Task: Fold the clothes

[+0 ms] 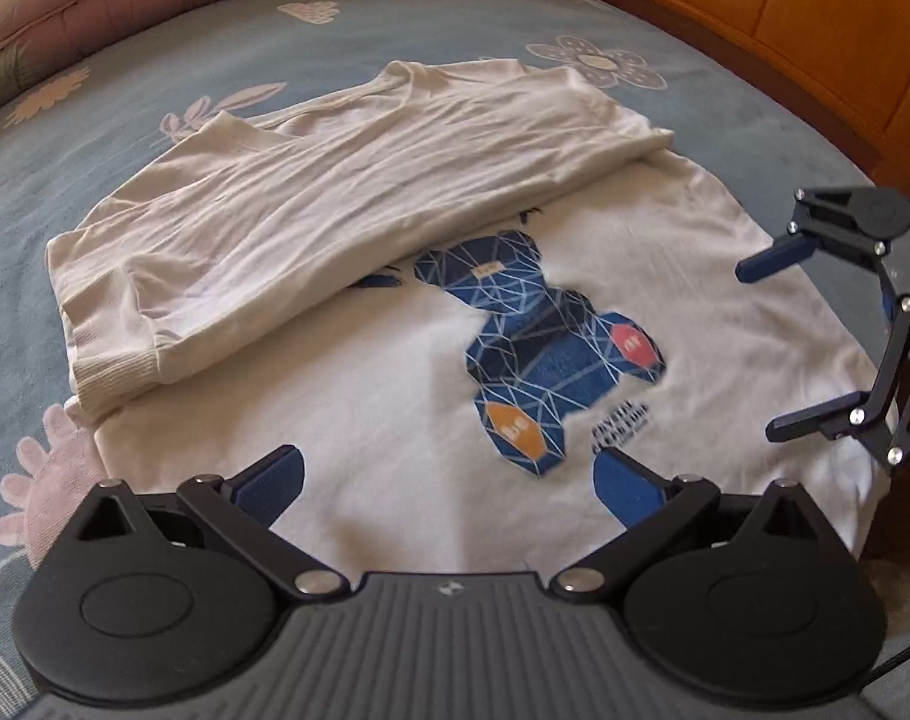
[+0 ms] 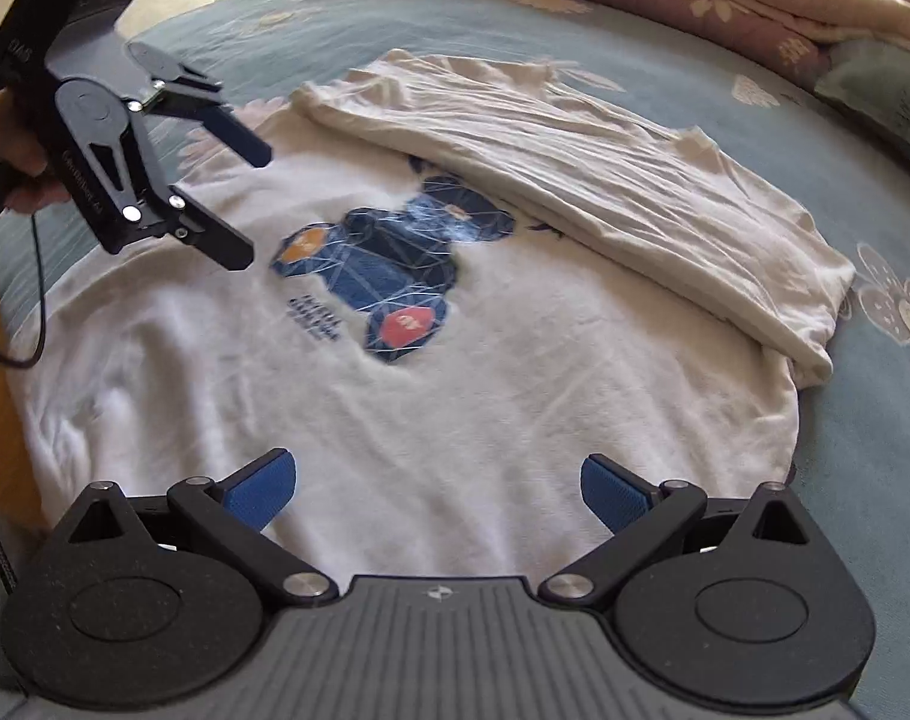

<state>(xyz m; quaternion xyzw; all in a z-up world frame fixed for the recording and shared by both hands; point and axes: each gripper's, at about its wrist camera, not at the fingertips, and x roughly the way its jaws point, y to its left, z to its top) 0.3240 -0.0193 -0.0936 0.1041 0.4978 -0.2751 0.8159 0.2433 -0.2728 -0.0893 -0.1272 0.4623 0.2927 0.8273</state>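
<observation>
White sweatshirt [image 1: 347, 432] on floral bed [image 1: 125, 102], far half folded over, blue geometric bear print [image 1: 538, 348] (caption text too blurred to read), left claw [image 1: 449, 480] wide, empty, right claw [image 2: 437, 483] wide, empty

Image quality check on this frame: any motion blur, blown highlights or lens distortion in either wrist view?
Left wrist view: strong fisheye bending at the bed edges; the bear print is slightly smeared; sunlight blows out the top-left corner. Right wrist view: same barrel distortion; the white shirt looks soft and nearly overexposed, and its small text is unreadable; the left gripper stays fairly sharp.
</observation>
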